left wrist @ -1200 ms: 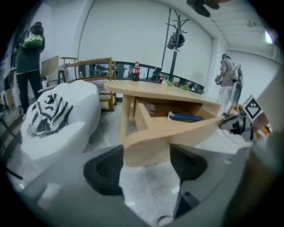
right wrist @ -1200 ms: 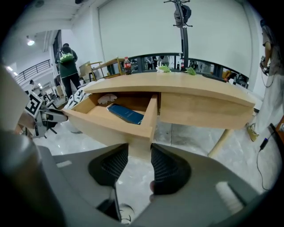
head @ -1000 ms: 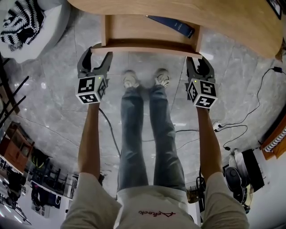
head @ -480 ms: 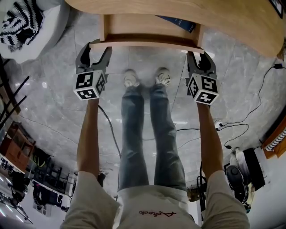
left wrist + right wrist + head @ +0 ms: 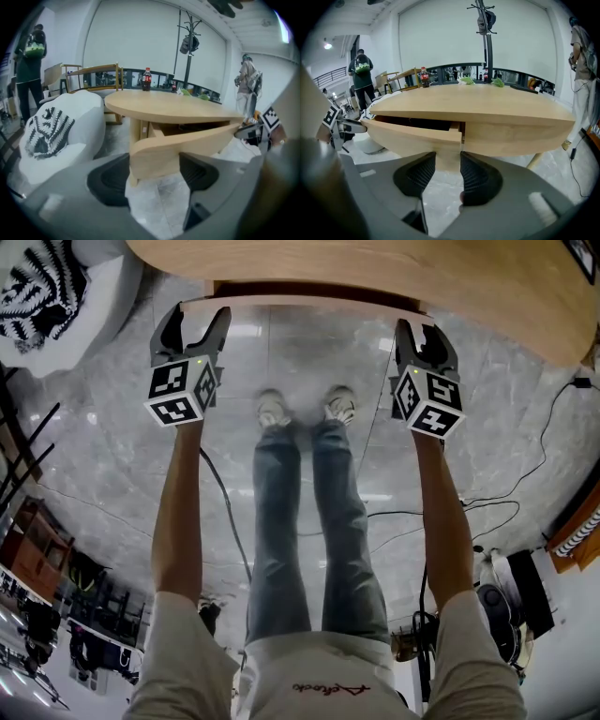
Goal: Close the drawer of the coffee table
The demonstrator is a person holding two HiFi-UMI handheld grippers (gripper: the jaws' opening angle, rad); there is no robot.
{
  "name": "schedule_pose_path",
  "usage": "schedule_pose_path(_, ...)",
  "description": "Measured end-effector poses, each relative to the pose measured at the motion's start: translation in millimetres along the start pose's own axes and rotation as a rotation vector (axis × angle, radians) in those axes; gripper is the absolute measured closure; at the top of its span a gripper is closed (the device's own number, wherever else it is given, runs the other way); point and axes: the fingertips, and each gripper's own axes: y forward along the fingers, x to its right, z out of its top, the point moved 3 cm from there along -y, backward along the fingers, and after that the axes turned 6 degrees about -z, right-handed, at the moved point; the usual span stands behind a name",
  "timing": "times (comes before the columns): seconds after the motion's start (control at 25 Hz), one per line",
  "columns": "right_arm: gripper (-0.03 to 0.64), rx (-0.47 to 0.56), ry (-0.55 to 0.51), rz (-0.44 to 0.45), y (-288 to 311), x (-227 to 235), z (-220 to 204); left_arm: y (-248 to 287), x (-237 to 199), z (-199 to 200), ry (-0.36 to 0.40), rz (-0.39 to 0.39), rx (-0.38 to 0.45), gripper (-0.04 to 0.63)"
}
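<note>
Two grippers meet the drawer front in the head view. The left gripper is at the front's left end and the right gripper at its right end, both at the near edge of the coffee table. From above, the drawer shows only as a thin strip of its front under that edge, with a dark slit behind it. The person's shoes stand on the marble floor below.

The left gripper view adds what the head view hides. Its jaws stand wide apart, and the left corner of the drawer front sits between the pads, not pinched. The drawer's side wall stands a little way out of the table. A cola bottle stands at the table's far edge, and a white cushion with a black pattern lies off its left end.

In the right gripper view the jaws are also parted, though less widely, and pale wood under the front's right end fills the gap. Only here does the dark opening run along the whole front. A coat stand rises beyond the far edge.

A second ago the drawer stood well out, with a dark blue item visible in its right rear corner. Now that interior is covered, and both grippers have followed the front in toward the table edge.
</note>
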Motion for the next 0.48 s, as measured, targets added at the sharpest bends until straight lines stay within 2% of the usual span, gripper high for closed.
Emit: schedule_pose_path(0.48,0.449,0.024,0.064,-0.062,35,6,31,37,-17,35,0.003,0.02,0.024,0.273)
